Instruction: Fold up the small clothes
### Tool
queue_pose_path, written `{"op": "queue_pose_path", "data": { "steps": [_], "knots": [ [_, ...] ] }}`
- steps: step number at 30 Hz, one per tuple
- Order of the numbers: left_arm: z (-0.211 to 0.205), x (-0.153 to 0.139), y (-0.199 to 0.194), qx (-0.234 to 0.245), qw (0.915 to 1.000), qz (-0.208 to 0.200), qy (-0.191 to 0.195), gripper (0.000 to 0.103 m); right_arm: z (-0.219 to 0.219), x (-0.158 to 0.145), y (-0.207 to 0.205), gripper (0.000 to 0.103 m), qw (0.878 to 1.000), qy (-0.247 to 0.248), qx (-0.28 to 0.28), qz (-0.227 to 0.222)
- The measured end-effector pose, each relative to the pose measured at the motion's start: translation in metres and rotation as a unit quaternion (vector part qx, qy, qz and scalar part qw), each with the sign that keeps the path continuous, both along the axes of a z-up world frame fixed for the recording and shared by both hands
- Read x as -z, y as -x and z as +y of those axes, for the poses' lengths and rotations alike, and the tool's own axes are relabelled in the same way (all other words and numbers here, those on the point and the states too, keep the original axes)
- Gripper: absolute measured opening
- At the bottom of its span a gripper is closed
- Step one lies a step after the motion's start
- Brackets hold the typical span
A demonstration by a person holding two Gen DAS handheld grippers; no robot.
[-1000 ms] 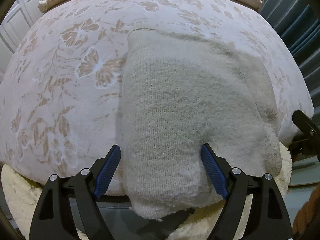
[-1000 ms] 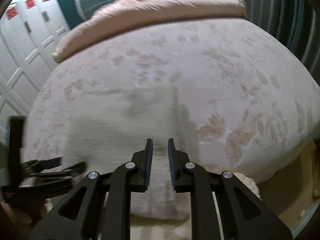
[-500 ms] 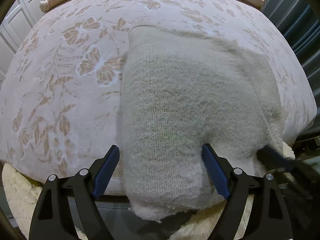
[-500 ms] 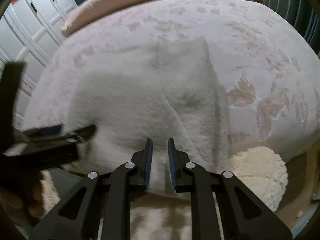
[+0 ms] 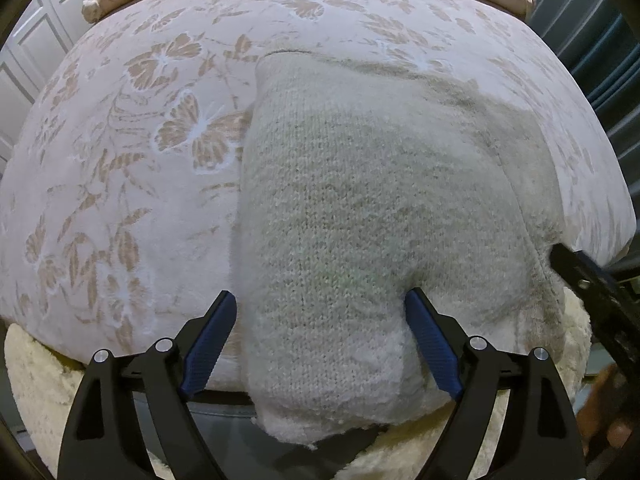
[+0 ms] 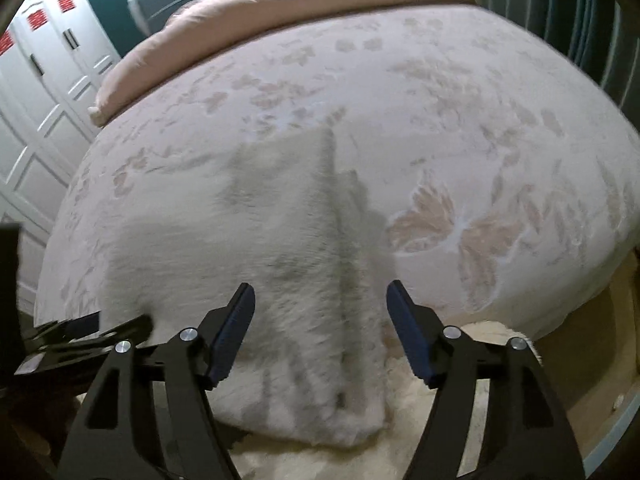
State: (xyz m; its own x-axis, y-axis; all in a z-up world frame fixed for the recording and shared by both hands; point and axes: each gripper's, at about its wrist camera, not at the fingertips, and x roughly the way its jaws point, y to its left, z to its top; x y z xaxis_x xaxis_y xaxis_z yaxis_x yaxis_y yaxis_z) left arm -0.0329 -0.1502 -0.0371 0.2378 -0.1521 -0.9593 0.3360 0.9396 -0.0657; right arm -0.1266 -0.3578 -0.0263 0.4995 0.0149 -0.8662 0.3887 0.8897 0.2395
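Observation:
A cream knitted garment [image 5: 360, 208] lies on the butterfly-print bedspread [image 5: 120, 152], its lower end hanging over the bed's near edge. My left gripper [image 5: 322, 340] is open and straddles that lower end, its blue pads [image 5: 212, 340] on either side of the knit without squeezing it. My right gripper [image 6: 322, 332] hangs over the garment's [image 6: 260, 248] near right edge. Its jaws are opening, with the fabric's folded edge below and between them and nothing pinched. The right gripper [image 5: 580, 280] shows as a dark blur at the right of the left wrist view. The left gripper [image 6: 80, 332] appears low on the left of the right wrist view.
A rolled pink quilt [image 6: 280, 12] lies across the far end of the bed. White cupboard doors [image 6: 40, 80] stand to the left and a teal panelled wall [image 5: 592, 40] to the right. A cream fluffy rug [image 6: 420, 400] lies on the floor below the bed's near edge.
My right gripper has come down toward the garment's near right edge and its jaws have gone from shut to wide apart. Its finger now shows in the left wrist view. The left gripper has stayed put.

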Motion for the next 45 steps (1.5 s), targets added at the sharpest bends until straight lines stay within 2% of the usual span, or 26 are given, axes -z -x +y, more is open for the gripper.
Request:
{"op": "queue_pose_path", "data": {
  "steps": [2, 4, 6, 8, 13, 14, 16, 23, 31, 32, 34, 36, 38, 42, 44, 45],
  "knots": [
    [-0.001, 0.000, 0.000, 0.001, 1.0000, 0.001, -0.002, 0.085, -0.001, 0.016, -0.010, 0.070, 1.000, -0.016, -0.004, 0.017],
    [-0.002, -0.001, -0.002, 0.002, 1.0000, 0.001, 0.001, 0.085, 0.003, 0.024, -0.013, 0.077, 1.000, -0.023, -0.005, 0.018],
    [-0.001, -0.001, -0.006, 0.005, 0.9999, 0.001, 0.016, 0.086, 0.003, 0.030, -0.019, 0.085, 1.000, -0.026, -0.008, 0.014],
    [0.000, 0.000, -0.014, 0.007, 0.9993, 0.000, 0.037, 0.087, 0.002, 0.034, -0.024, 0.088, 0.999, -0.036, -0.011, 0.013],
    [0.006, 0.015, -0.037, -0.009, 0.9957, 0.027, 0.088, 0.093, -0.008, 0.048, -0.034, 0.091, 0.995, -0.099, -0.017, 0.008],
    [0.005, 0.017, -0.039, -0.010, 0.9952, 0.028, 0.093, 0.098, -0.010, 0.050, -0.035, 0.093, 0.994, -0.111, -0.016, 0.007],
    [0.005, 0.025, -0.044, -0.006, 0.9943, 0.028, 0.102, 0.098, -0.013, 0.054, -0.037, 0.096, 0.991, -0.130, -0.013, 0.004],
    [0.008, 0.046, -0.054, -0.022, 0.9844, 0.066, 0.161, 0.098, -0.012, 0.057, -0.053, 0.097, 0.991, -0.131, -0.027, -0.001],
    [-0.013, 0.039, -0.057, -0.031, 0.9893, 0.067, 0.125, 0.098, -0.017, 0.059, -0.077, 0.097, 0.986, -0.157, -0.046, -0.020],
    [-0.017, 0.039, -0.059, -0.030, 0.9899, 0.067, 0.121, 0.098, -0.018, 0.059, -0.080, 0.096, 0.986, -0.161, -0.047, -0.021],
    [-0.024, 0.040, -0.063, -0.029, 0.9903, 0.073, 0.115, 0.098, -0.020, 0.059, -0.085, 0.083, 0.986, -0.161, -0.051, -0.019],
    [-0.028, 0.037, -0.067, -0.025, 0.9895, 0.078, 0.119, 0.097, -0.022, 0.057, -0.085, 0.054, 0.983, -0.176, -0.053, -0.021],
    [-0.029, 0.031, -0.066, -0.013, 0.9896, 0.074, 0.123, 0.084, -0.026, 0.054, -0.080, 0.042, 0.979, -0.198, -0.047, -0.026],
    [-0.030, 0.009, -0.051, 0.031, 0.9897, 0.056, 0.128, 0.064, -0.025, 0.034, -0.060, 0.036, 0.977, -0.204, -0.037, -0.041],
    [-0.030, 0.000, -0.044, 0.050, 0.9864, 0.061, 0.144, 0.052, -0.023, 0.018, -0.046, 0.035, 0.978, -0.199, -0.034, -0.055],
    [-0.030, -0.006, -0.040, 0.058, 0.9836, 0.067, 0.157, 0.051, -0.023, 0.007, -0.035, 0.035, 0.978, -0.197, -0.030, -0.064]
  ]
}}
